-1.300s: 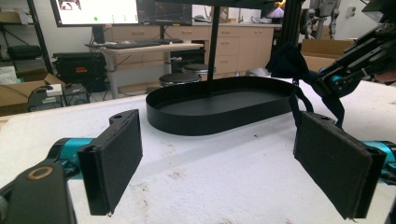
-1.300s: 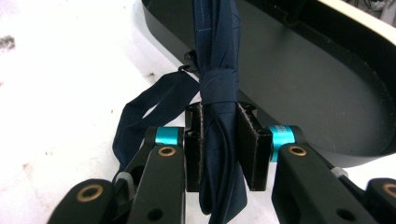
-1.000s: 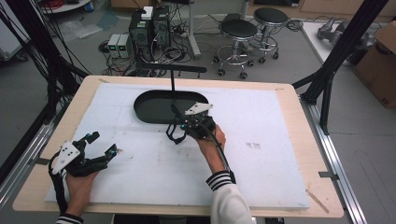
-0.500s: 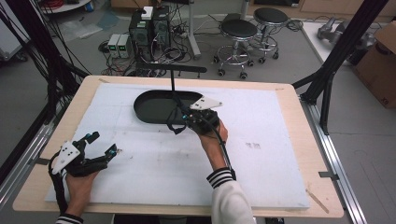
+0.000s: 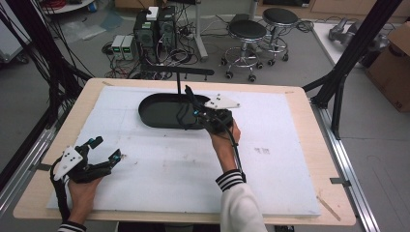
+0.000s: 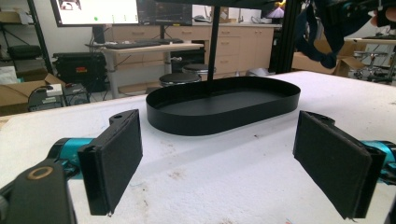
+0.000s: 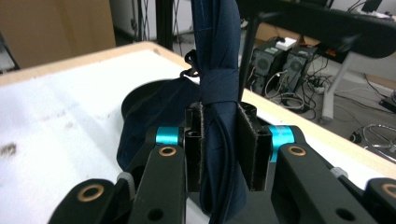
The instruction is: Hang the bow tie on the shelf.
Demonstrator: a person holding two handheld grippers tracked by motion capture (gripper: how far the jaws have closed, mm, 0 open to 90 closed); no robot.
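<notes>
Room: a lab floor behind the table, with two round stools (image 5: pixel 263 30), computer boxes and tangled cables (image 5: pixel 154 34), and a cardboard box (image 5: pixel 394 67) at the far right; the left gripper view shows desks and a monitor (image 6: pixel 95 10) farther back.
Table: a light wooden table (image 5: pixel 309 145) covered by a white foam sheet (image 5: pixel 164 169) that bears a few dark smudges.
Tray: a black oval tray (image 5: pixel 157 110) with a low wall, lying on the sheet at the far middle of the table; in the left gripper view its inside (image 6: pixel 219 100) looks bare.
Cloth item: a dark navy folded fabric thing (image 7: pixel 217 74), wound with a strap like a closed umbrella, upright and raised over the near right end of the tray.
Right gripper: the right gripper (image 5: pixel 205 116) is held above the tray's right end, its two pads pressed onto the navy fabric from both sides, a loose fold hanging below toward the tray.
Left gripper: the left gripper (image 5: pixel 104 150) sits low near the table's front left corner, well apart from the tray, its jaws spread wide with nothing between the pads (image 6: pixel 116 158).
</notes>
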